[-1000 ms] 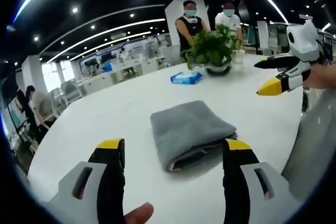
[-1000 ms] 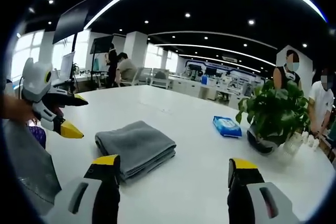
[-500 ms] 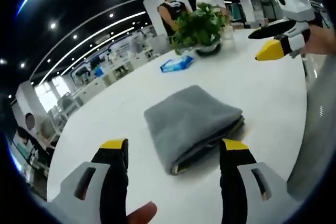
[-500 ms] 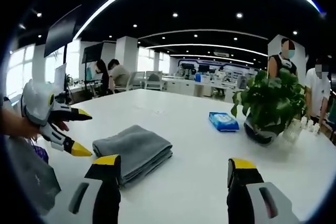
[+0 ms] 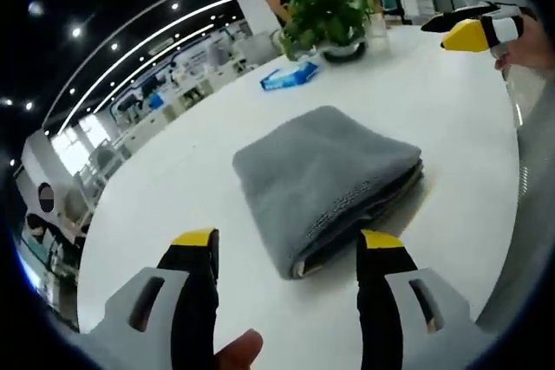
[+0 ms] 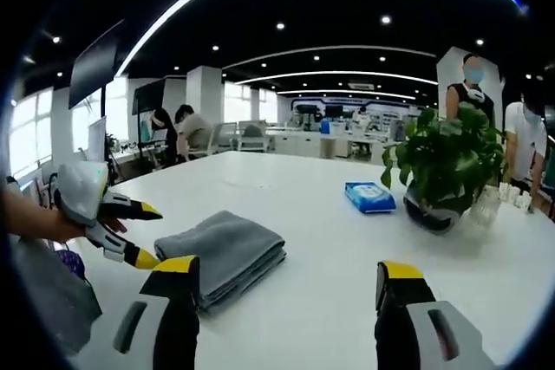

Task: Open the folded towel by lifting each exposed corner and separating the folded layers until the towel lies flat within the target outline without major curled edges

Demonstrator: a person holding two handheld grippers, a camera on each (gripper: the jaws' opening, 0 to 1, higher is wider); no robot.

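On the white desk [image 5: 173,179], the folded towel [image 5: 325,175] lies just ahead of your released left hand-held gripper [image 5: 286,253], stacked edges toward it; your right hand-held gripper [image 6: 286,279], also released, sits farther off.

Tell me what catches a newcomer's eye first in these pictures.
A folded grey towel lies in the middle of a big white table, close ahead of the left gripper, whose yellow-tipped jaws stand open. Farther back on the table are a leafy potted plant and a blue packet beside it. The right gripper hangs open over the table, off to the towel's side.
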